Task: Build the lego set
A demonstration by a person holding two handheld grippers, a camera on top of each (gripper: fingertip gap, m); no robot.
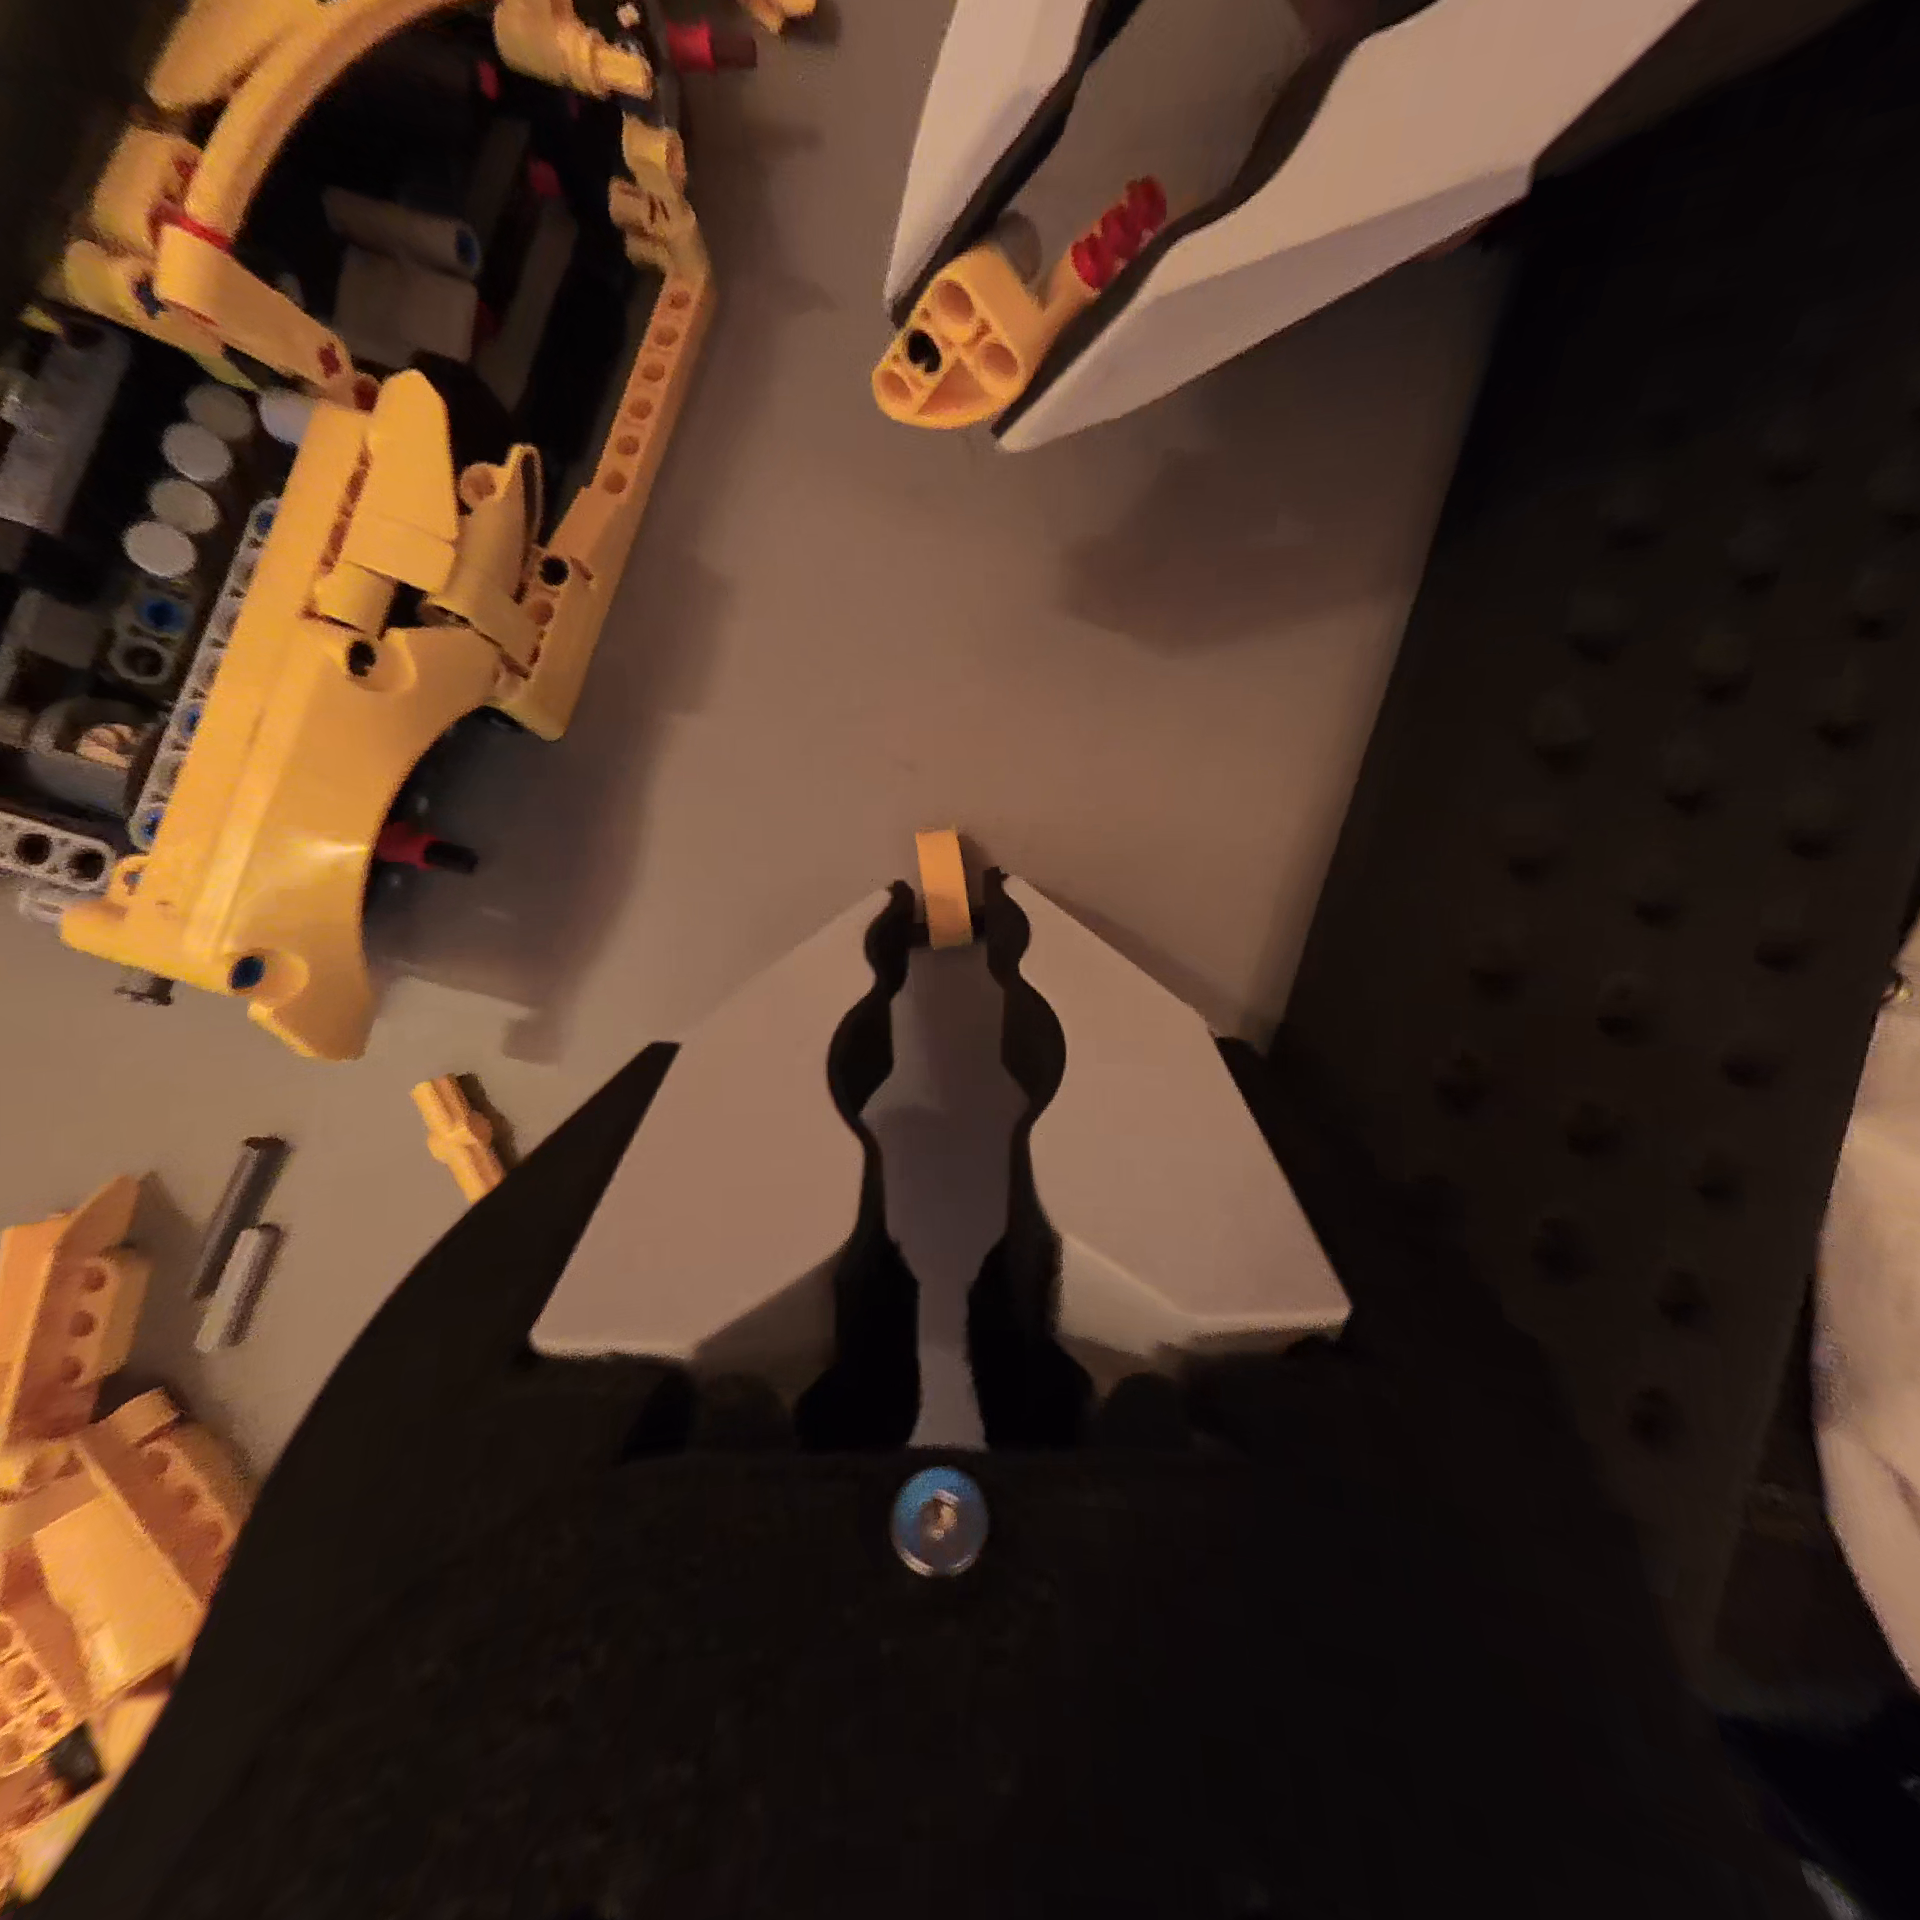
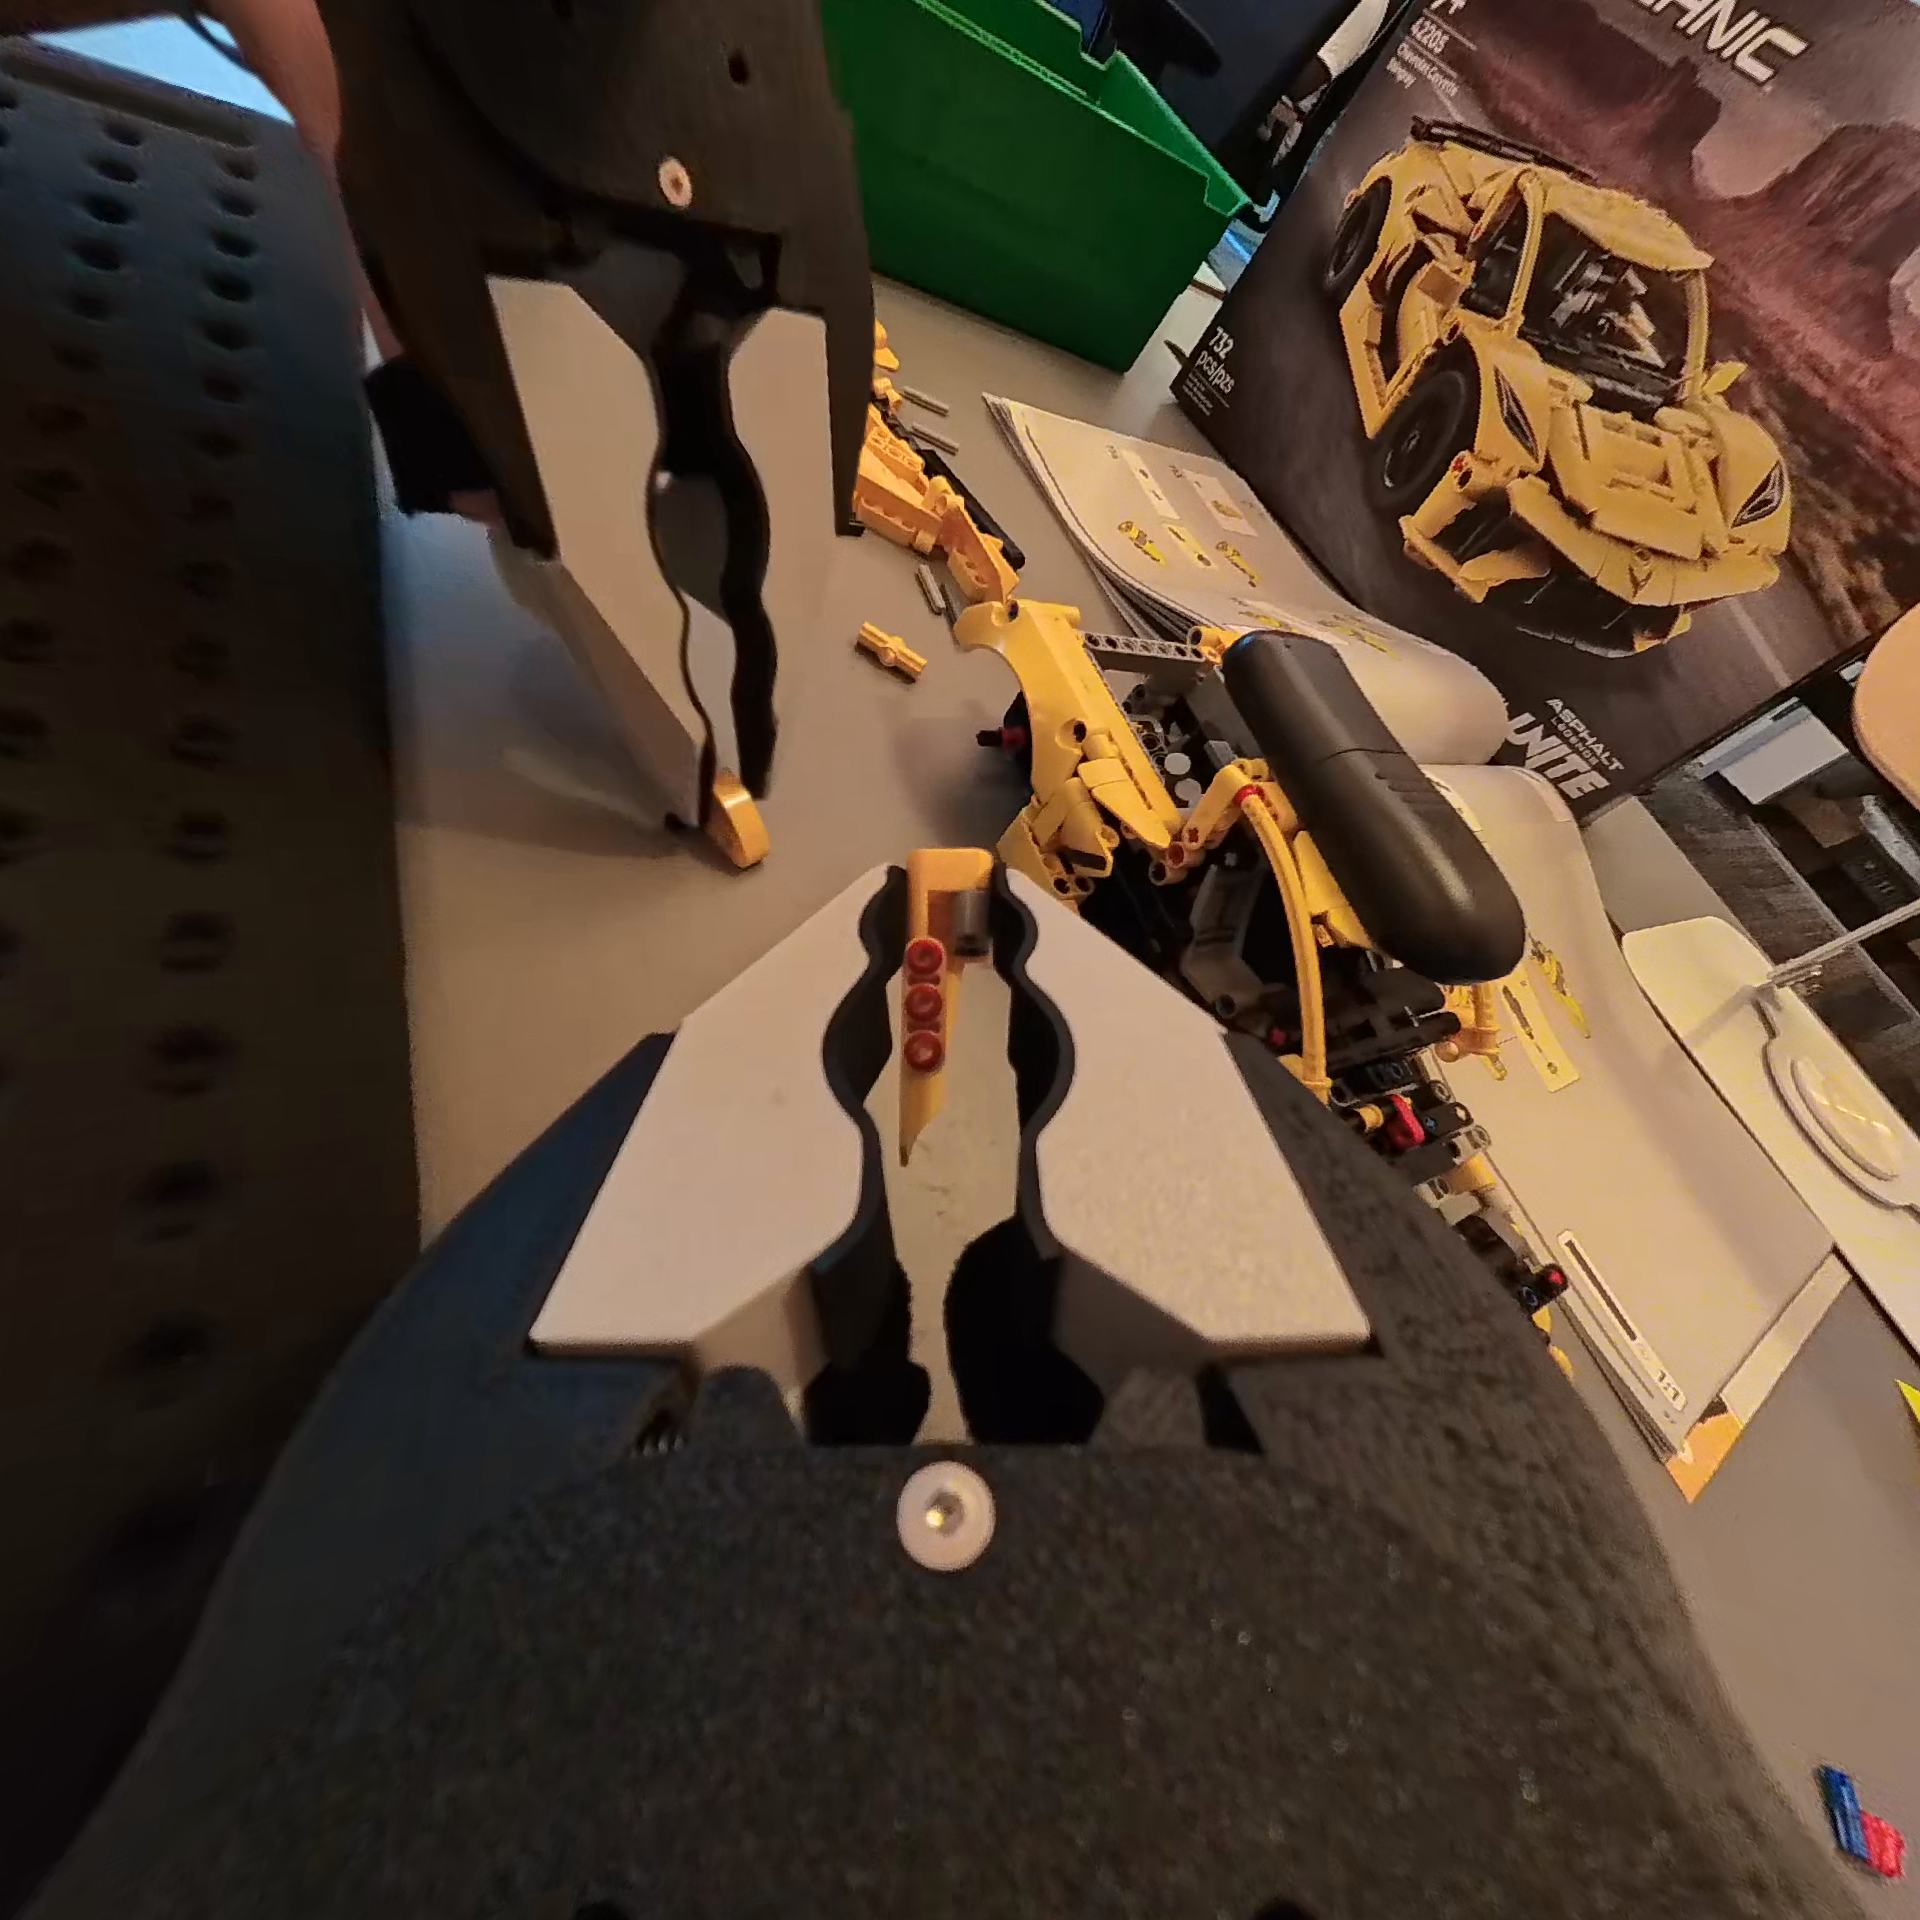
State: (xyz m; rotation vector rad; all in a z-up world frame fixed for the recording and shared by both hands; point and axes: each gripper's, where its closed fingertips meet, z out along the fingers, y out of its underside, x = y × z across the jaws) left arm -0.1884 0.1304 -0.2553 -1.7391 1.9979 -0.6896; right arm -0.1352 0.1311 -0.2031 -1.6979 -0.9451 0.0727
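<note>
Small round yellow plastic bush (image 1: 945, 902) pinched in the left gripper (image 1: 948, 906), right at the tips

The yellow angled Technic beam with red pins (image 1: 977, 343) sits at about 12 o'clock from it, clamped in the right gripper (image 2: 948, 914), well apart; beam's long axis runs along those fingers, over the grey table (image 1: 831, 675).

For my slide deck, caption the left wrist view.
Left tongs pinch a small yellow piece beside the half-built yellow car.
</note>
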